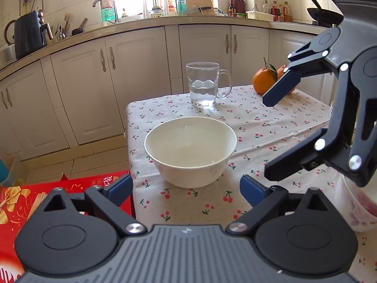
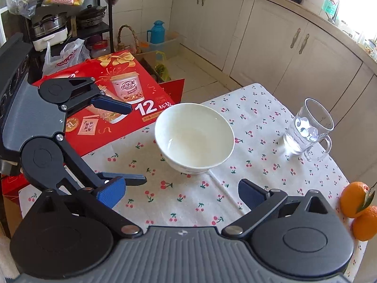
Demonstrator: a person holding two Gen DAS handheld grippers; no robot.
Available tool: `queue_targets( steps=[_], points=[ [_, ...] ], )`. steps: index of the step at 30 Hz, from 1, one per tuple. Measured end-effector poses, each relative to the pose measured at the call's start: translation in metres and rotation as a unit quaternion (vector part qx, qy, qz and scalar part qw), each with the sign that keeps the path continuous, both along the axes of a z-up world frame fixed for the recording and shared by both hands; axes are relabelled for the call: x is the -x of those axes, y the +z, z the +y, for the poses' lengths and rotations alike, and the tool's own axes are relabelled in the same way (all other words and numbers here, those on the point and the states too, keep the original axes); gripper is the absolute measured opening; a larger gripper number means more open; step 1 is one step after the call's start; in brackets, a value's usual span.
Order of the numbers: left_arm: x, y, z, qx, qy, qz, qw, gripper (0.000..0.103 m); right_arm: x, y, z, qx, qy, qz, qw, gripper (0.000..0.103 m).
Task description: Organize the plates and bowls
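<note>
The white bowl (image 1: 190,151) stands upright and empty on the cherry-print tablecloth (image 1: 259,127), near the cloth's edge, with nothing touching it. From my left wrist camera it sits at twelve o'clock just ahead of my left gripper (image 1: 186,188), whose blue pads (image 1: 120,185) are spread wide apart, one at ten o'clock and one at two o'clock of the camera's base, with only bare cloth between them. They are wider than the bowl and clear of it.

My right gripper (image 1: 268,139) comes in from three o'clock in that same view, its fingers also wide apart and empty, one blue-tipped finger (image 1: 281,86) up in front of the oranges, the other lower, near the bowl's right side but apart from it. In my right wrist view that gripper (image 2: 181,193) has the bowl at twelve o'clock, just beyond its pads.

Behind the bowl, a glass mug (image 1: 203,85) holding some water stands well apart from it. Two oranges (image 1: 265,81) rest at the cloth's far right corner. A red gift box (image 2: 122,103) lies beside the table at the bowl's nine o'clock. A second pale dish with pink markings (image 1: 355,205) shows at four o'clock, partly hidden by my right gripper.
</note>
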State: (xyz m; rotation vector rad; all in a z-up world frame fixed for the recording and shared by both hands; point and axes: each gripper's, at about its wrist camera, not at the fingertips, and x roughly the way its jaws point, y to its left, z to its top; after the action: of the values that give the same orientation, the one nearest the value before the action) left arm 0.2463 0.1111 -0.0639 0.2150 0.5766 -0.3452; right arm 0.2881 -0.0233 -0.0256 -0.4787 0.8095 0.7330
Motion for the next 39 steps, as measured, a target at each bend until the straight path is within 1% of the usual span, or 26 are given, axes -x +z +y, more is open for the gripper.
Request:
queue_targets(
  steps=[8,12,14,16,18,20,21,22,28,31,39],
  points=[
    [-0.024,-0.011,-0.01,-0.002,-0.005,-0.003,1.0,0.097,-0.056,-0.01,0.004,-0.037,-0.01,0.035,0.999,0.103],
    [-0.03,-0.014,-0.012,0.001,-0.005,0.0,1.0,0.097,-0.07,-0.016,0.01,-0.041,0.002,0.03,0.999,0.102],
    [-0.032,-0.015,-0.011,0.004,-0.001,0.001,1.0,0.096,-0.076,-0.019,0.012,-0.039,0.005,0.033,0.999,0.099],
    [-0.033,-0.015,-0.011,0.01,-0.002,0.003,0.9999,0.095,-0.083,-0.022,0.015,-0.04,0.006,0.041,0.998,0.092],
    [-0.035,-0.016,-0.011,0.013,-0.003,0.005,0.9999,0.094,-0.087,-0.024,0.016,-0.039,0.007,0.047,0.998,0.089],
    [-0.034,-0.016,-0.011,0.015,-0.006,0.006,0.9999,0.089,-0.092,-0.027,0.018,-0.038,0.006,0.053,0.998,0.087],
    [-0.035,-0.016,-0.011,0.016,-0.009,0.007,0.9998,0.088,-0.094,-0.028,0.018,-0.038,0.004,0.055,0.998,0.085],
    [-0.035,-0.016,-0.011,0.015,-0.01,0.006,0.9998,0.087,-0.096,-0.029,0.018,-0.04,0.003,0.059,0.997,0.081],
    [-0.036,-0.016,-0.012,0.015,-0.012,0.006,0.9998,0.087,-0.106,-0.034,0.015,-0.054,-0.002,0.082,0.995,0.072],
    [-0.035,-0.016,-0.011,0.016,-0.013,0.007,0.9998,0.087,-0.108,-0.037,0.014,-0.059,-0.001,0.091,0.994,0.069],
    [-0.037,-0.014,-0.011,0.013,-0.014,0.013,0.9997,0.086,-0.109,-0.038,0.011,-0.072,-0.007,0.102,0.992,0.068]
  ],
)
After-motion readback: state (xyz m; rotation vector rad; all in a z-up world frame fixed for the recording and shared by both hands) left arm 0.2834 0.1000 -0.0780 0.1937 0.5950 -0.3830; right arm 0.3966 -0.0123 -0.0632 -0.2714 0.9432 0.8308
